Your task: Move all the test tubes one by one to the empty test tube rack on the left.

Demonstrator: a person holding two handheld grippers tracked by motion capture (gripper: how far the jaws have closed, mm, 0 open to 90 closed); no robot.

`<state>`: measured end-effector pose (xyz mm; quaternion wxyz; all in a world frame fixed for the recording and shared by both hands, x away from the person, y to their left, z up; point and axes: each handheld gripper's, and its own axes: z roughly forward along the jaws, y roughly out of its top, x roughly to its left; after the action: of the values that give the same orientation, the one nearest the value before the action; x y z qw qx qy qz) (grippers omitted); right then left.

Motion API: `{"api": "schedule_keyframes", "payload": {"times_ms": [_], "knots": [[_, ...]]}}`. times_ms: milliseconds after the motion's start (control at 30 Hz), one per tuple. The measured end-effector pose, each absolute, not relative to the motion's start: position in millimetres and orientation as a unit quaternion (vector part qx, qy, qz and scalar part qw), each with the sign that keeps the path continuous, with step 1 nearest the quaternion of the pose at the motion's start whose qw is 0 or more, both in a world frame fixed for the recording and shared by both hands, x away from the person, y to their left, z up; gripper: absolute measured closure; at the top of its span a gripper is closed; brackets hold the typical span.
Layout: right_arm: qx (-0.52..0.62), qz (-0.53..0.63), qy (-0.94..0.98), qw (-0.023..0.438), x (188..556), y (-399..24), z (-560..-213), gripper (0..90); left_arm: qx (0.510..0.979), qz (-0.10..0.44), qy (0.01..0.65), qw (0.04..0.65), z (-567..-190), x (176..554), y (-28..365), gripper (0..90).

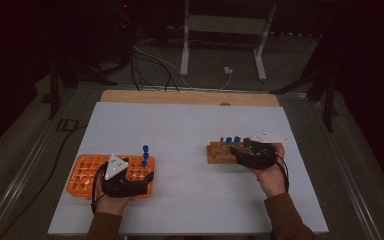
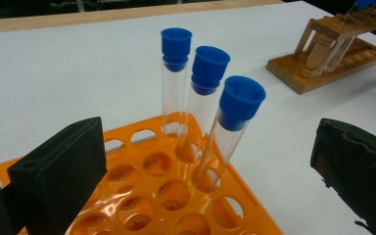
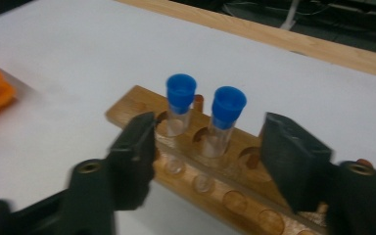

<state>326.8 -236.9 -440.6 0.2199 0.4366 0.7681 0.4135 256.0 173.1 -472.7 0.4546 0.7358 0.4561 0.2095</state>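
Left claw spread wide over the near corner of the orange rack, pinching nothing. Three blue-capped test tubes standing in a row of holes in that rack, just ahead of the claw and between its jaws' line, clear of both pads. Nearest tube leaning slightly toward the claw.

Over to the right claw: jaws half spread, either side of the wooden rack, not pressing on anything. Two blue-capped tubes upright in that wooden rack, just beyond the pads, one nearer the left pad.

Wooden rack well apart from the orange rack, off to its right on the white desk. Wooden edge strip at the desk's far side. Dim room beyond, cables on the floor, a white stand behind.
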Motion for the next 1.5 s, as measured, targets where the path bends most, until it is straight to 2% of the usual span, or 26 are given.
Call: {"api": "schedule_keyframes", "payload": {"times_ms": [200,467,967,1500], "knots": [[0.448,0.400,0.764,0.237,337,-234,-449,60.8,0.739,0.206,0.454,0.454,-473,256,171,0.8],[0.441,0.399,0.767,0.241,344,-230,-455,72.8,0.740,0.203,0.453,0.453,-474,256,171,0.9],[0.431,0.405,0.770,0.241,342,-228,-453,77.1,0.742,0.201,0.451,0.453,-474,256,170,0.9],[0.429,0.433,0.753,0.247,333,-233,-423,77.1,0.740,0.201,0.449,0.459,-472,254,170,0.9]]}}
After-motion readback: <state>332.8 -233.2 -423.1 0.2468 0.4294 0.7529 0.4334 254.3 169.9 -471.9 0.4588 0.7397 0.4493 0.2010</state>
